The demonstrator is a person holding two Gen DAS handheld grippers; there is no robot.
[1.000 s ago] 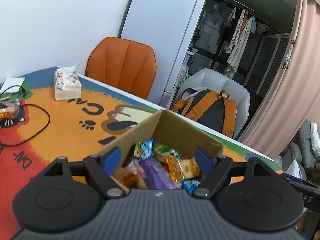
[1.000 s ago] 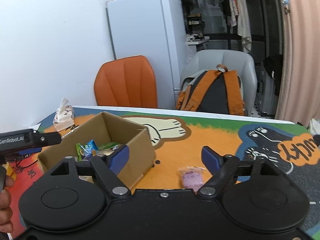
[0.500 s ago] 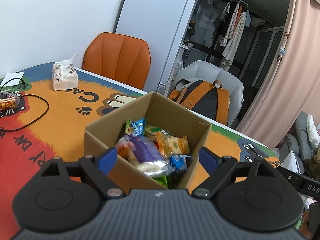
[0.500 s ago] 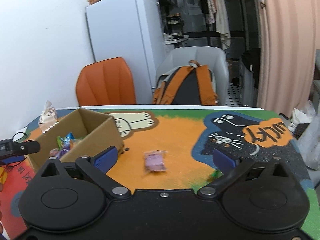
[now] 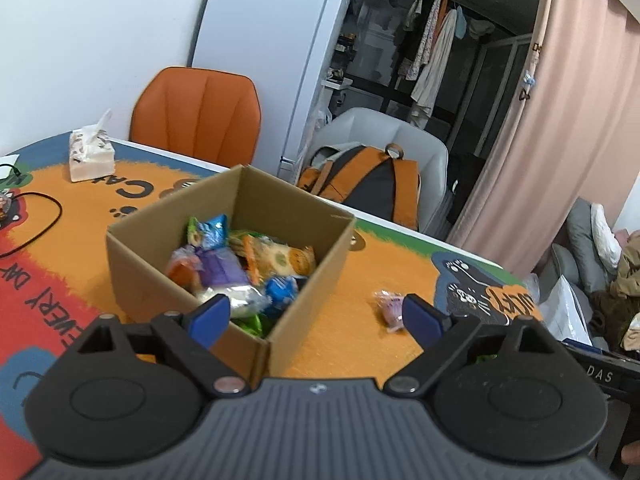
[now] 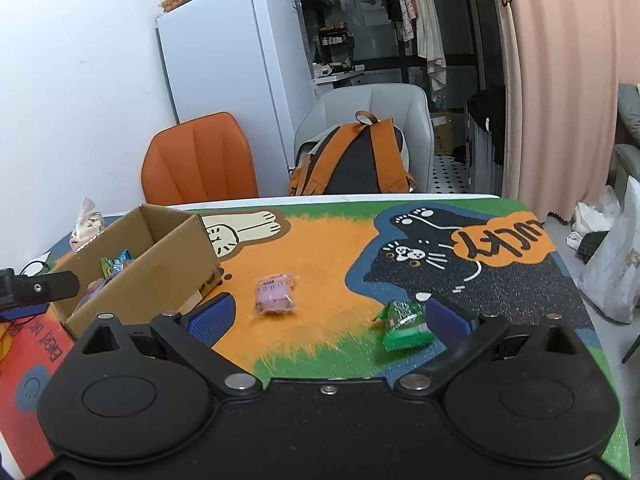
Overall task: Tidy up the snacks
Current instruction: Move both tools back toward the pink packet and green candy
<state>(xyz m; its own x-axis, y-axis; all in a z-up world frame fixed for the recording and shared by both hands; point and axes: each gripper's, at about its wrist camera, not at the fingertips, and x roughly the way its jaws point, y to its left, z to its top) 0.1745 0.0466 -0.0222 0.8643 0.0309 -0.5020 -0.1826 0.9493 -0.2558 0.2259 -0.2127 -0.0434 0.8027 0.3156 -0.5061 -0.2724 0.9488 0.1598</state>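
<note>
Left gripper [image 5: 316, 316] opening, nothing between jaws, over near corner of open brown cardboard box [image 5: 304, 280] filled with wrapped snacks; right gripper [image 6: 328, 320] spread wide, empty; pink snack packet [image 6: 275, 295] and green snack packet [image 6: 404, 320] lie on cartoon-cat table mat [image 6: 320, 240] beside box, green one near right fingertip.

— Where does the open brown cardboard box [image 6: 160, 256] sit?

— On the cartoon-cat printed table mat [image 6: 320, 248], toward its left side, with a heap of wrapped snack packets [image 5: 240, 268] inside it.

— And to its right?

— A pink wrapped snack [image 6: 275, 294] lies on the mat near the box; a green wrapped snack [image 6: 404, 320] lies further right, nearer the camera.

— Behind the table?

— An orange padded chair [image 6: 200, 160] on the left, a grey chair holding an orange-and-black backpack [image 6: 356, 160] on the right.
</note>
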